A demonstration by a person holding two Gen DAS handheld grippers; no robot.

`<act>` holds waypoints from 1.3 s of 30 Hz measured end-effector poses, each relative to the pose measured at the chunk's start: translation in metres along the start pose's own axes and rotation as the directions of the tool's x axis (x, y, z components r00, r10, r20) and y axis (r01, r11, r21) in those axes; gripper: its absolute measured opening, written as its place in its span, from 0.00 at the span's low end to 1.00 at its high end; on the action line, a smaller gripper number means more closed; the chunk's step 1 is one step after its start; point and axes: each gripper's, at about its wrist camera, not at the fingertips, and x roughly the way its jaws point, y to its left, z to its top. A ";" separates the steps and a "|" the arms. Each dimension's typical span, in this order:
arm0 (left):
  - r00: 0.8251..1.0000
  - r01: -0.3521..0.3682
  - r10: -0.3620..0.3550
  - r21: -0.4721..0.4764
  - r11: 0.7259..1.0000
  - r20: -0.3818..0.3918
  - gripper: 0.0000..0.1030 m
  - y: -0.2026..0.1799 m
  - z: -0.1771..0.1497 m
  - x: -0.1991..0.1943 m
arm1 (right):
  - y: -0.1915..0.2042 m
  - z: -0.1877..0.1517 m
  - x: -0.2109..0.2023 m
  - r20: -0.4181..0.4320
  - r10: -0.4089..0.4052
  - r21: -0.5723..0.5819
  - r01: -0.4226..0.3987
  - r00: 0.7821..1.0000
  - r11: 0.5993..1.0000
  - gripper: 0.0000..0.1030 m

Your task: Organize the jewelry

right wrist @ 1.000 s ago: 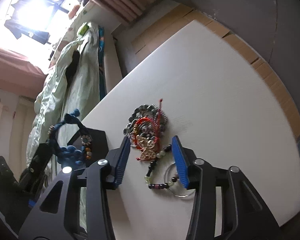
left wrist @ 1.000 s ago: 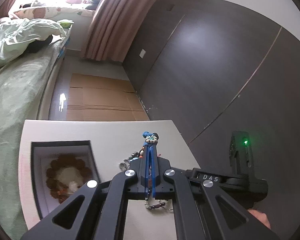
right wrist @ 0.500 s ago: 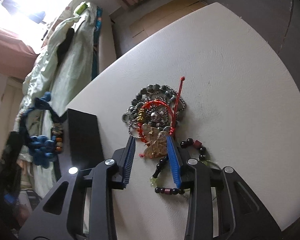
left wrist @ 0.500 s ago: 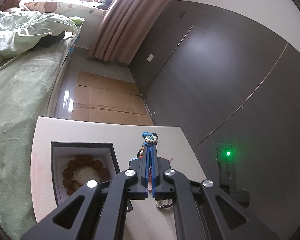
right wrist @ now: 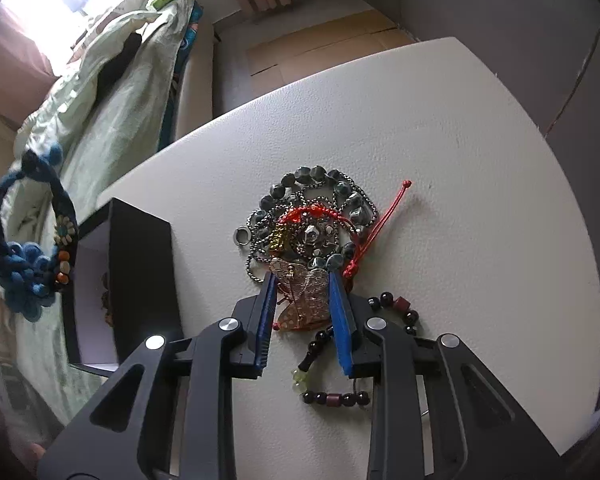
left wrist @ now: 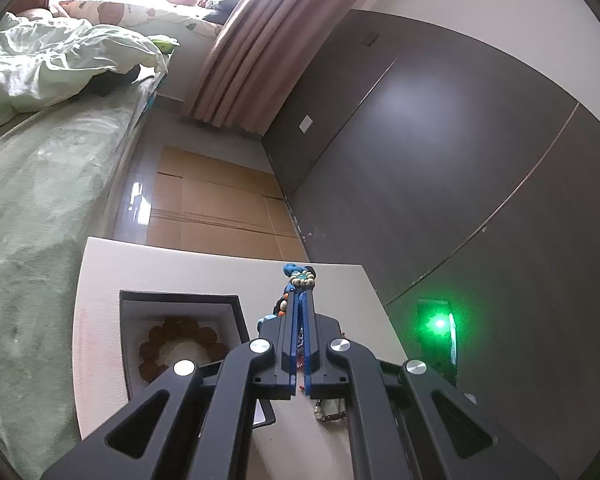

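Your left gripper (left wrist: 299,294) stays pressed together on the blue bracelet (right wrist: 28,268), which hangs in the air; over the last second it has shifted so the black box (left wrist: 236,312) now lies closer below it. The box, holding a brown bead bracelet (left wrist: 180,344), sits near the table's (right wrist: 460,160) left edge, so expect little margin there. Your right gripper (right wrist: 302,294) has descended; its spread jaws now flank the gold pendant (right wrist: 300,292) in the jewelry pile (right wrist: 312,220). Open tabletop lies to the right.
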 end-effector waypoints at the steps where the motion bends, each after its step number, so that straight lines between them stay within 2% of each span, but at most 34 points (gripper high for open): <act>1: 1.000 -0.001 0.001 -0.002 1.000 0.004 0.00 0.000 0.000 -0.002 | 0.000 0.000 -0.003 0.002 0.013 0.005 -0.013 1.000 1.000 0.26; 9: 0.999 -0.033 0.034 -0.019 0.999 0.023 0.00 0.011 -0.001 -0.019 | 0.005 -0.006 -0.033 0.051 0.126 0.013 -0.126 0.991 0.992 0.26; 15: 0.996 -0.086 0.084 -0.069 0.994 -0.037 0.02 0.030 -0.005 -0.021 | 0.021 -0.012 -0.053 0.108 0.229 -0.015 -0.229 0.967 0.973 0.26; 16: 0.995 -0.091 0.088 -0.081 0.992 -0.047 0.14 0.034 -0.006 -0.021 | 0.024 -0.013 -0.055 0.115 0.242 -0.020 -0.242 0.963 0.970 0.26; 17: 0.995 -0.096 0.092 -0.093 0.991 -0.046 0.42 0.038 -0.006 -0.023 | 0.026 -0.014 -0.057 0.122 0.255 -0.024 -0.254 0.959 0.967 0.26; 19: 0.994 -0.106 0.107 -0.103 0.989 0.001 0.66 0.041 -0.005 -0.033 | 0.033 -0.015 -0.062 0.139 0.288 -0.040 -0.285 0.948 0.958 0.26; 22: 0.993 -0.116 0.118 -0.083 0.990 0.027 0.66 0.040 -0.002 -0.042 | 0.042 -0.019 -0.068 0.158 0.326 -0.061 -0.320 0.932 0.945 0.26; 30: 0.987 -0.148 0.153 -0.102 0.984 0.045 0.66 0.049 0.004 -0.051 | 0.065 -0.024 -0.071 0.167 0.405 -0.114 -0.391 0.899 0.913 0.26; 32: 0.986 -0.149 0.155 -0.108 0.983 0.053 0.71 0.051 0.006 -0.054 | 0.070 -0.025 -0.069 0.161 0.419 -0.125 -0.403 0.893 0.907 0.26; 39: 0.983 -0.157 0.167 -0.132 0.979 0.072 0.77 0.061 0.009 -0.061 | 0.098 -0.020 -0.053 0.113 0.470 -0.168 -0.449 0.876 0.878 0.29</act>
